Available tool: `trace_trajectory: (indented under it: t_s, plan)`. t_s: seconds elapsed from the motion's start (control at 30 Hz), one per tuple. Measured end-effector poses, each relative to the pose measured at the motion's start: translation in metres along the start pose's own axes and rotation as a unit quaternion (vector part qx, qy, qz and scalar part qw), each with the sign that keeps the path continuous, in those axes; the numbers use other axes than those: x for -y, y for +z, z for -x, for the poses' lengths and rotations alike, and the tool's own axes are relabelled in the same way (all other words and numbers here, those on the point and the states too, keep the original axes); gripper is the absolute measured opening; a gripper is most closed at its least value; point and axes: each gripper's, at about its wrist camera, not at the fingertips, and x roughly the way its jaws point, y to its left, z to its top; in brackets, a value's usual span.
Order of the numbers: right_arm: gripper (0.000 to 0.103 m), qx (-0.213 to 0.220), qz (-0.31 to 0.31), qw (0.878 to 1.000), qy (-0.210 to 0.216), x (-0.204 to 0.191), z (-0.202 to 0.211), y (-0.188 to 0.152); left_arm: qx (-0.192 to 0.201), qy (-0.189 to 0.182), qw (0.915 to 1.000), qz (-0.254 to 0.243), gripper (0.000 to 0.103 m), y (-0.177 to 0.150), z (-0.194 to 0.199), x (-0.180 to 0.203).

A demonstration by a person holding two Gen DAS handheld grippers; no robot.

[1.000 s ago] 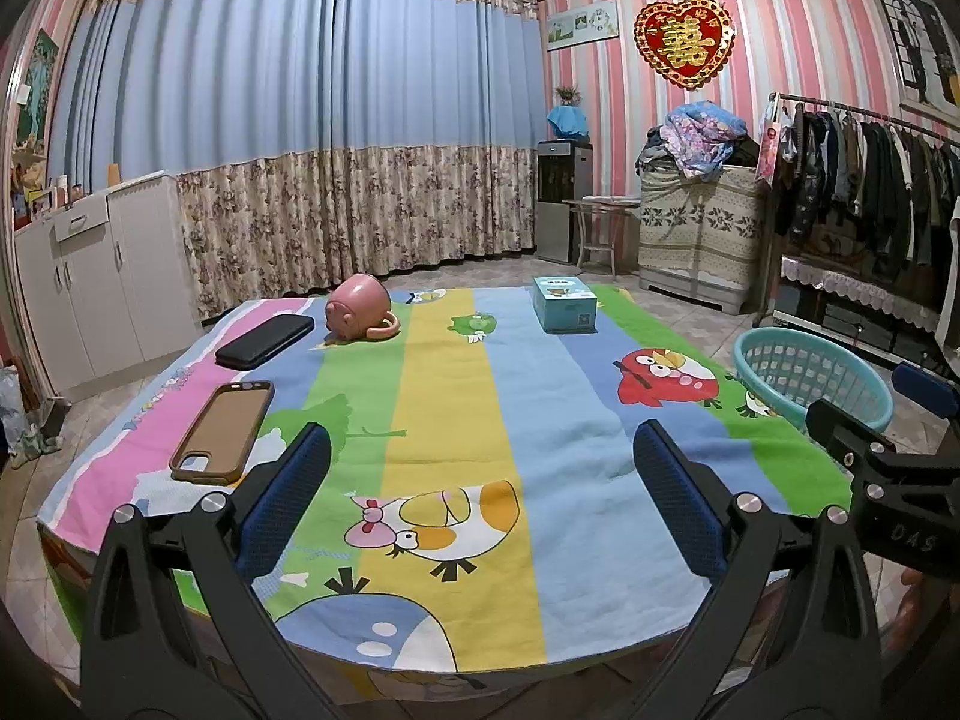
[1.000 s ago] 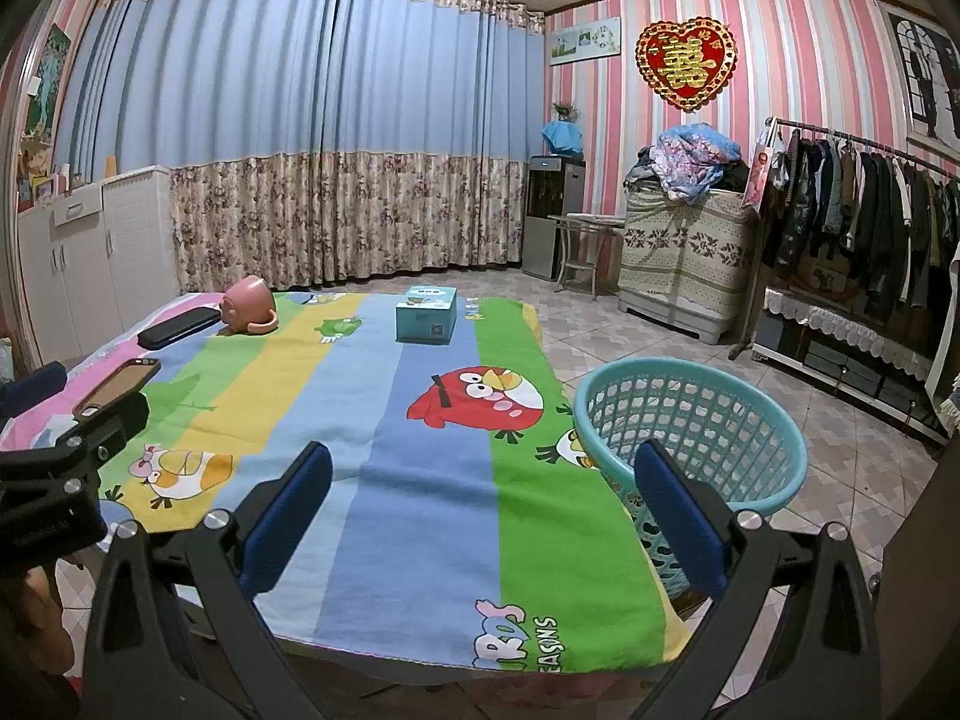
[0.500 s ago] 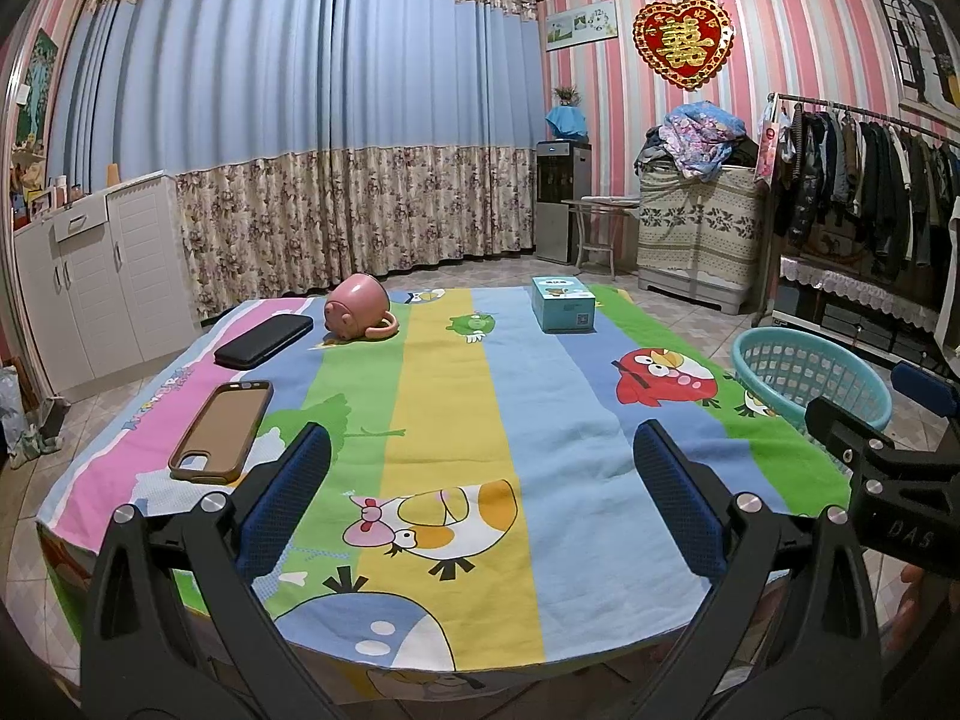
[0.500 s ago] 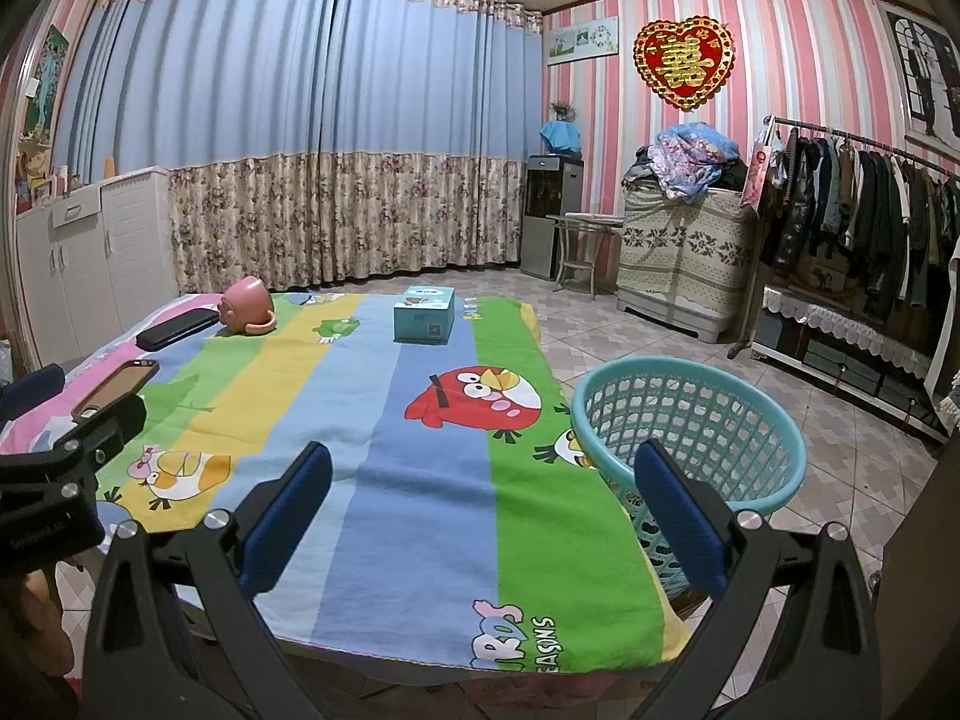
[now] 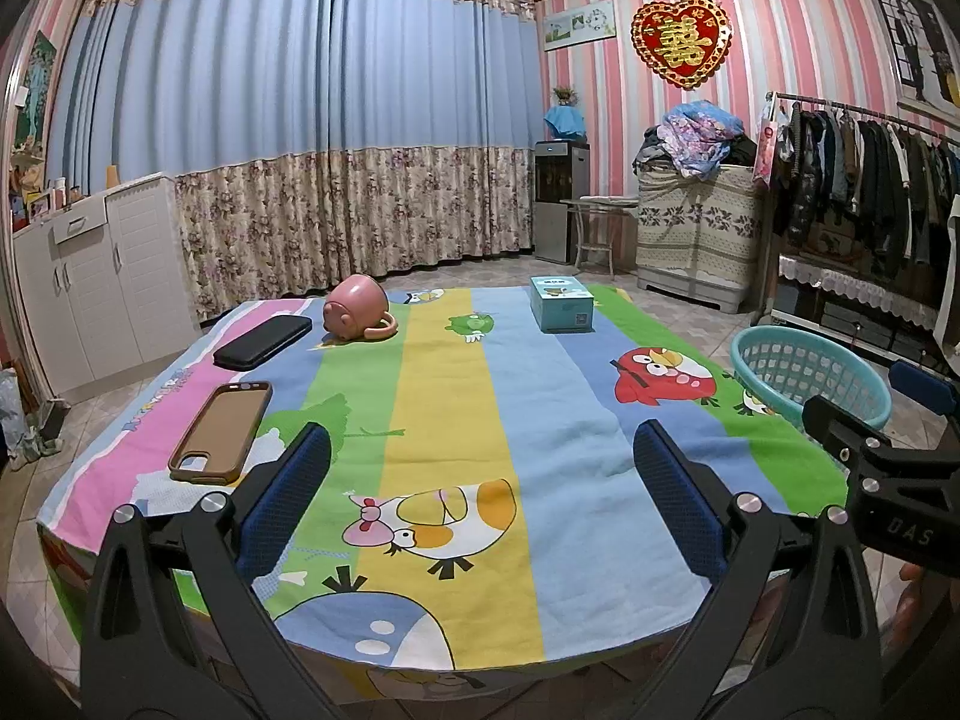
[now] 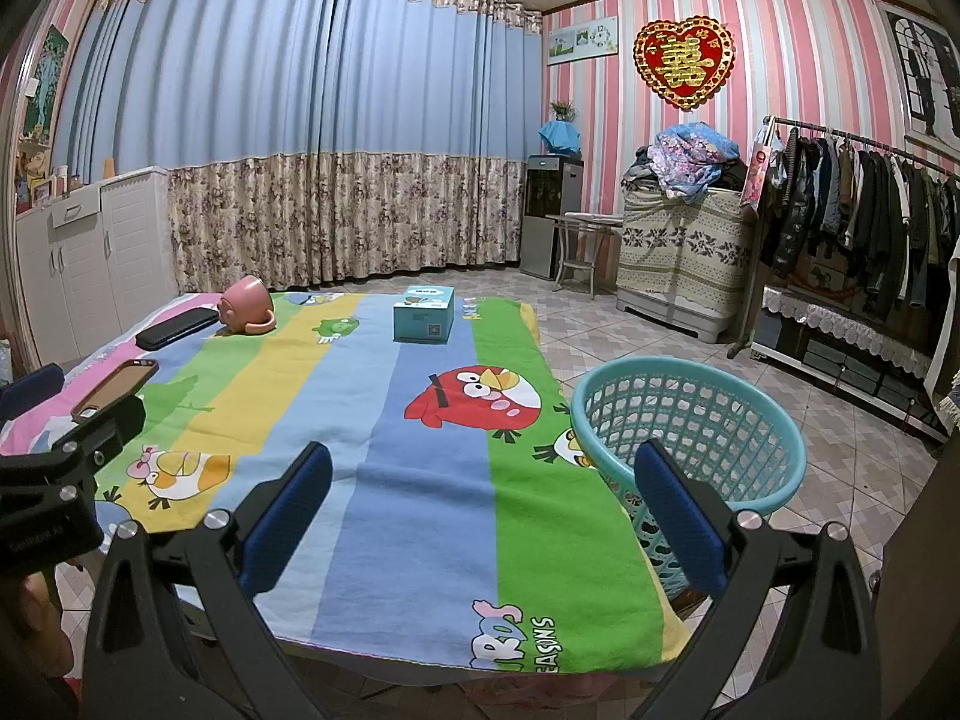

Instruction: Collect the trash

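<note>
A teal plastic basket (image 6: 690,420) stands on the floor at the table's right edge; it also shows in the left wrist view (image 5: 810,372). A teal box (image 5: 561,303) (image 6: 423,321) sits on the far part of the colourful cartoon tablecloth (image 5: 450,396). A pink mug (image 5: 357,315) (image 6: 246,312) lies on its side at the far left. My left gripper (image 5: 480,498) is open and empty over the table's near edge. My right gripper (image 6: 480,498) is open and empty near the front right corner, beside the basket.
A black phone (image 5: 264,341) and a brown phone case (image 5: 222,423) lie on the table's left side. A white cabinet (image 5: 90,276) stands at the left. A clothes rack (image 6: 864,228) and a covered chest (image 6: 678,252) stand at the right.
</note>
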Motion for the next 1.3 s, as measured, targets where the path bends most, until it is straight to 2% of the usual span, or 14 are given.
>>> trace_trajectory:
  t_s: [1.3]
  plan:
    - [0.099,0.0,0.0,1.0,0.0,0.0007,0.0001,0.0004,0.002,0.001,1.0,-0.002,0.098,-0.0004,0.0007,-0.0026]
